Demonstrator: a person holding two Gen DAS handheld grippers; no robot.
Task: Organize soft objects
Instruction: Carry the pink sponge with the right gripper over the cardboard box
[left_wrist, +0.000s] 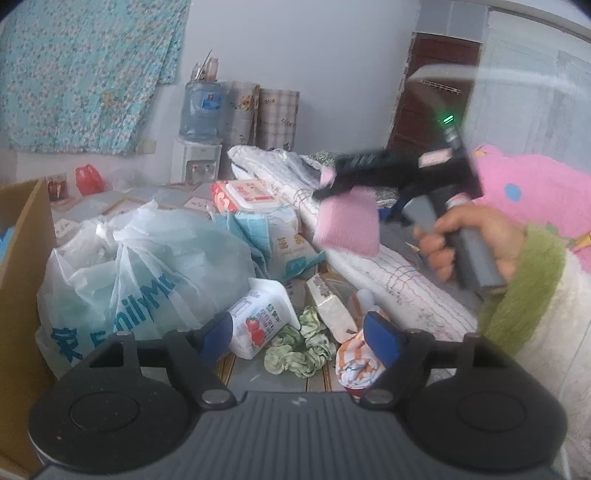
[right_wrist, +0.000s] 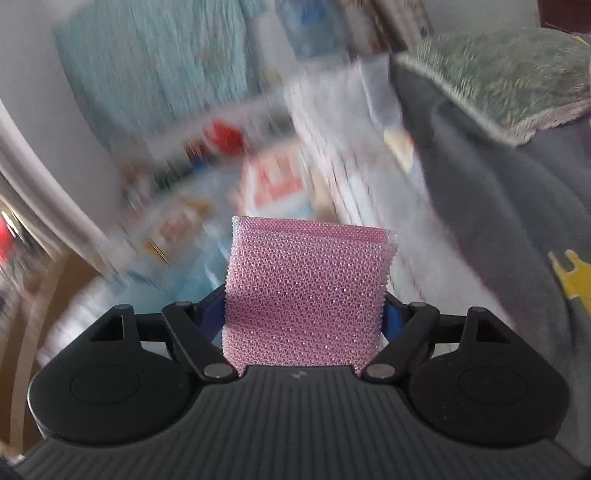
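You're mid-carry: your right gripper (right_wrist: 306, 314) is clamped on the pink mesh sponge (right_wrist: 308, 288), lifted over the quilt (left_wrist: 399, 280), while your left gripper (left_wrist: 299, 332) hangs unclenched and empty above the floor clutter; next, probably a drop spot.

From the left wrist view I look forward and downward over the left gripper (left_wrist: 299, 332) onto floor clutter close below, with the far wall beyond. The right gripper (left_wrist: 334, 184) crosses this view at upper right, seen from its side. From the right wrist view I look along the right gripper (right_wrist: 306, 314), its background blurred. Both views share the pink mesh sponge (left_wrist: 349, 225) (right_wrist: 306, 288) and the turquoise floral cloth (left_wrist: 85, 70) (right_wrist: 147, 66).
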